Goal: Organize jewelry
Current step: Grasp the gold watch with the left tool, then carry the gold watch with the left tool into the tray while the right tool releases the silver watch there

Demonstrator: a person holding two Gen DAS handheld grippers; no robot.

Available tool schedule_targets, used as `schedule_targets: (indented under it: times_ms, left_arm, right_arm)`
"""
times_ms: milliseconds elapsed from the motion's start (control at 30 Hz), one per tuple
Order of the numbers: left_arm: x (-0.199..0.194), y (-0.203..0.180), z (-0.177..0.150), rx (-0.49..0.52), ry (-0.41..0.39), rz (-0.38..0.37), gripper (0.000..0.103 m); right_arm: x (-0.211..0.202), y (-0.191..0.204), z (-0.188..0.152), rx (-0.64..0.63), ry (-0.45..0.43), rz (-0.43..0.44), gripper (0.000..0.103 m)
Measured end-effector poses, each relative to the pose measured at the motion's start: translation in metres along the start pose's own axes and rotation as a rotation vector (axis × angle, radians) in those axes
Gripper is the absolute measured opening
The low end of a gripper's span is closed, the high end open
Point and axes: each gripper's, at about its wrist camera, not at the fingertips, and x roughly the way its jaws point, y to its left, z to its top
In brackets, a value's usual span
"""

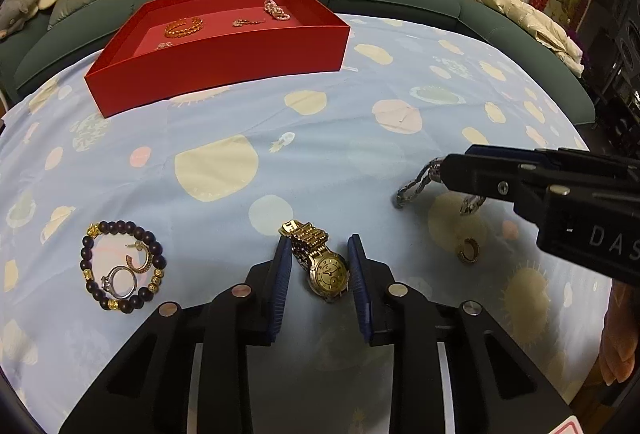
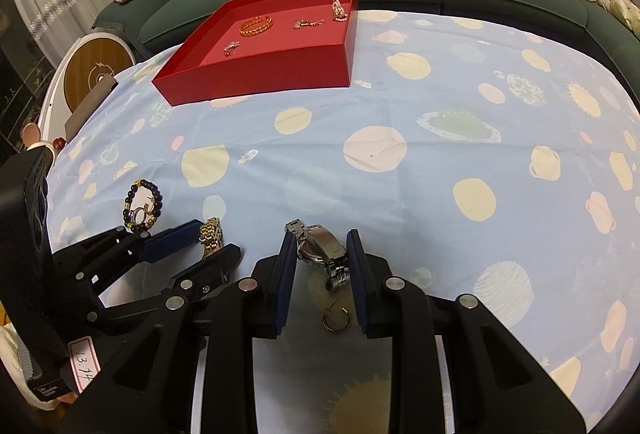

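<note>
Gold watch [image 1: 320, 258] is bracketed, untouched, by the parted fingers of the left gripper [image 1: 320, 248], while the silver watch [image 2: 322, 248] is gripped and lifted by the right gripper [image 2: 320, 246]. Beyond both sets of fingers, on the blue tablecloth [image 2: 400, 194], the red tray [image 2: 264, 74] is seen with a gold bangle [image 2: 256, 25]; a beaded bracelet [image 1: 122, 266] lies left of the left gripper.

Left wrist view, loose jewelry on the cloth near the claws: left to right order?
Bead bracelet → gold watch → silver watch → gold ear cuff. The ring and hoop earring lying inside the bracelet's loop are left out.
</note>
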Motion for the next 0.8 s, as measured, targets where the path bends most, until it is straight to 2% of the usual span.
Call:
schedule_targets:
  times_ms: [100,567,800]
  left_arm:
    - [-0.004,0.001,0.000,-0.008,-0.005,-0.020,0.019]
    - [-0.049,0.020,0.016,-0.068,-0.081,-0.066,0.019]
    - [-0.074,0.042,0.046,-0.122,-0.121,-0.056,0.019]
  right_arm:
    - [-0.006,0.004,0.004,-0.004,-0.022,-0.005,0.025]
    - [-0.030,0.022,0.031,0.002,-0.113,0.020,0.025]
    - [-0.039,0.036,0.051,-0.002,-0.157,0.029,0.025]
